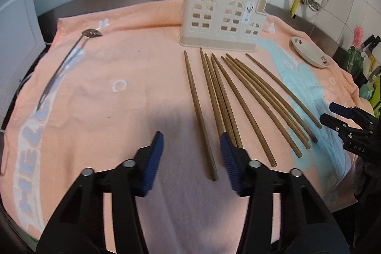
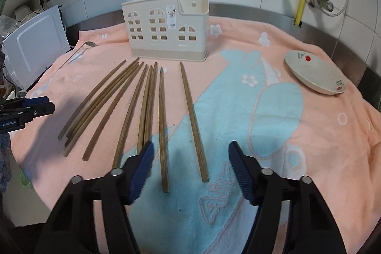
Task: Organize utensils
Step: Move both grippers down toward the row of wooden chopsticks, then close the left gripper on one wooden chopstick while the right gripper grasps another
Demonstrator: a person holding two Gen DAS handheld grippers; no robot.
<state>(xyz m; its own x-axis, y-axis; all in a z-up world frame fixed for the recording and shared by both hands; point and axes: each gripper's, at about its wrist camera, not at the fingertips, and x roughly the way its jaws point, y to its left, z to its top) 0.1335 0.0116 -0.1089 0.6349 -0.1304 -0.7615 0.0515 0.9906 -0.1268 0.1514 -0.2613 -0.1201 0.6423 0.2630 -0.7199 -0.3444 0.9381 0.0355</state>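
Chopsticks (image 1: 228, 97) lie fanned out on the peach towel (image 1: 133, 63), their far tips pointing toward the cream utensil holder (image 1: 222, 18), which stands upright at the back of the towel with its arched cut-out windows facing me. I take that holder as my landmark. In front of it I count eight wooden sticks or so, some bunched and overlapping in the middle, so the exact number is hard to fix. Well to the left of the holder a slotted metal spoon (image 1: 69, 61) rests on the towel, handle toward me. To the right of the holder sits a shallow dish (image 2: 314, 74) with small red fruit prints.

My left gripper (image 1: 191, 146) hangs in front of the holder with its jaws apart, the leftmost chopstick (image 1: 201, 118) lying between them, pads not pressing on it. My right gripper (image 2: 190, 156) is likewise parted, two sticks' near ends between its blue pads (image 2: 241, 173), neither one gripped.
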